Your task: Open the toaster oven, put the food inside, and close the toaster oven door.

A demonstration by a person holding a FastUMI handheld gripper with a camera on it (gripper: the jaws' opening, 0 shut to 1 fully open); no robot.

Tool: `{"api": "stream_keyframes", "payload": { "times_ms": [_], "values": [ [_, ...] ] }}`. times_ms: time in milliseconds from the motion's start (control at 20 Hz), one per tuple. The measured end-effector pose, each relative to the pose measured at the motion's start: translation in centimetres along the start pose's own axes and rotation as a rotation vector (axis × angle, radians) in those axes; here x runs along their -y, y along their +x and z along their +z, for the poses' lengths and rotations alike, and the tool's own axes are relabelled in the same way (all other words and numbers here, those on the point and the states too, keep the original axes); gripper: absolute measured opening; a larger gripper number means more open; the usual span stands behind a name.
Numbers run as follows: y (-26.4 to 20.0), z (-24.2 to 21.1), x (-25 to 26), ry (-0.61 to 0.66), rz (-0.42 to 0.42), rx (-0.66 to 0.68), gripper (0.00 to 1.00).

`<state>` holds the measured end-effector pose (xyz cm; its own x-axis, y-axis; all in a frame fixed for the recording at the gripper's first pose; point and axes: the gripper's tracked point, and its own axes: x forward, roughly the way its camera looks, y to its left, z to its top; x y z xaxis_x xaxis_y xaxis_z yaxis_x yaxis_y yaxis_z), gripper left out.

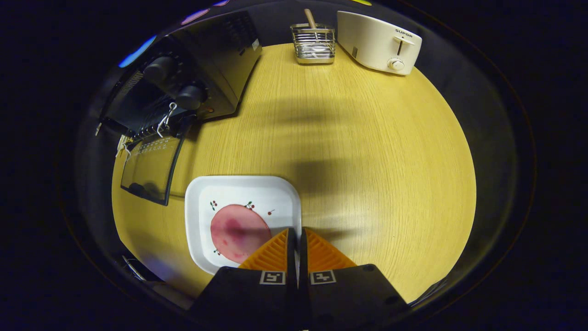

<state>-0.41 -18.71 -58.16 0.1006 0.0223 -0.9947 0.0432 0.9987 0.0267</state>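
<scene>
Gripper view: looks down on a wooden tabletop (367, 151) from above.
Tongs: the tongs (296, 239) sit at the lower middle of the frame, fingers pressed together with only a thin slit between them, clenched on nothing; their tips lie over the right rim of the plate.
Food: a round pink slice (236, 232) lies flat on a white plate (202, 193) in the lower left of the frame, just left of the fingertips.
Toaster oven: the black toaster oven (206, 69) is at the upper left; its glass door (149, 168) hangs down open, toward the plate.
Step in hand: with the door already down, picking up the slice appears to come next. The fingers would need to part first, then come in low at the slice's near edge, since it is thin and flat and could slip or fold.
Orientation: the slice is a disc with no clear long axis; the plate's longer side runs left to right across the frame.
Other things: a wire rack (314, 43) and a white toaster (379, 41) stand at the upper edge, well apart from the plate.
</scene>
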Motion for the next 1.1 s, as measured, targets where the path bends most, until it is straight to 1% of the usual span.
{"api": "stream_keyframes", "payload": {
  "times_ms": [100,200,350,550,650,800,950,1100],
  "values": [
    [0.0,0.0,0.0,0.005,0.019,-0.009,0.05],
    [0.1,-0.1,-0.2,0.057,0.074,-0.036,0.05],
    [-0.1,-0.7,-0.5,0.169,0.201,-0.093,0.05],
    [-1.4,-1.1,-1.6,0.413,0.418,-0.123,0.05],
    [-1.7,-1.3,-1.4,0.542,0.464,-0.108,0.05],
    [-3.4,-2.3,-0.9,0.679,0.505,-0.063,0.05],
    [-5.9,-3.3,-1.6,0.734,0.51,0.005,0.05],
    [-8.6,-3.0,-5.5,0.802,0.559,0.061,0.05]
  ]
}}
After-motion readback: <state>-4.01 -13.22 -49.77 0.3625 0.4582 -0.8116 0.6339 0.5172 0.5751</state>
